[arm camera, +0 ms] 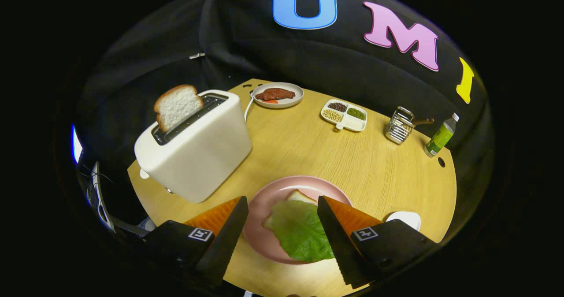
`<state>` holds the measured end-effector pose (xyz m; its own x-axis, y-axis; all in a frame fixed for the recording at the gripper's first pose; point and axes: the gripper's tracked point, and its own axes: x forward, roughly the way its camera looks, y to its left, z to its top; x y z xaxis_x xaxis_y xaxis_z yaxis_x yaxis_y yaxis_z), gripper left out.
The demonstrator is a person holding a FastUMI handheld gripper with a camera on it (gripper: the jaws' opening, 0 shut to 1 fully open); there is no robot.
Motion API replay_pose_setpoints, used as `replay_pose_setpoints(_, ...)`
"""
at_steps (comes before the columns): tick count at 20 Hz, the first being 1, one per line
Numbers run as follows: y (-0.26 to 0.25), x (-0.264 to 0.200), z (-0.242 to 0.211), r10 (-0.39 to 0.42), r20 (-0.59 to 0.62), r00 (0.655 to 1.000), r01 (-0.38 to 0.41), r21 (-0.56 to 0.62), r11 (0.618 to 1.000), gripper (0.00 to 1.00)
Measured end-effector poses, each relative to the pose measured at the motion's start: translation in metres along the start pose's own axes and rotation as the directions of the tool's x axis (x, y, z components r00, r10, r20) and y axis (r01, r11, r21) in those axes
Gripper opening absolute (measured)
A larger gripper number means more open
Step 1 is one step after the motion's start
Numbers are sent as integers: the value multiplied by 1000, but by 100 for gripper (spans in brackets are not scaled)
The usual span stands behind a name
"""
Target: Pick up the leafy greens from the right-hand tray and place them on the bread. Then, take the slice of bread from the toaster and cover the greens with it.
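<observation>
A light wooden tabletop (308, 151) with rounded corners stands before the black cloth booth wall. The gripper (282, 209) hangs with its fingers spread apart and nothing clamped between them. Between the fingers, near the table's front edge, a round pink plate (264, 209) carries a slice of white bread (299, 196) with a green lettuce leaf (299, 228) lying on top. By the left edge stands a white two-slot toaster (198, 151), a slice of white toast (177, 106) sticking up from its slot. Along the back edge sit a shallow grey dish with a brown meat patty (276, 94), a white divided tray of grains (344, 114), a wire rack (400, 125) and a green-labelled bottle (440, 137).
</observation>
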<state>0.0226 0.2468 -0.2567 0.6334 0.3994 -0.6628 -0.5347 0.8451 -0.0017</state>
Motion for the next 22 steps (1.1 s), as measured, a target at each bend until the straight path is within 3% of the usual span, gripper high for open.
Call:
replay_pose_setpoints(15,137,-10,133,179,183,967,-173,-52,984,100)
replay_pose_setpoints(22,202,29,146,205,167,964,-191,-95,977,100)
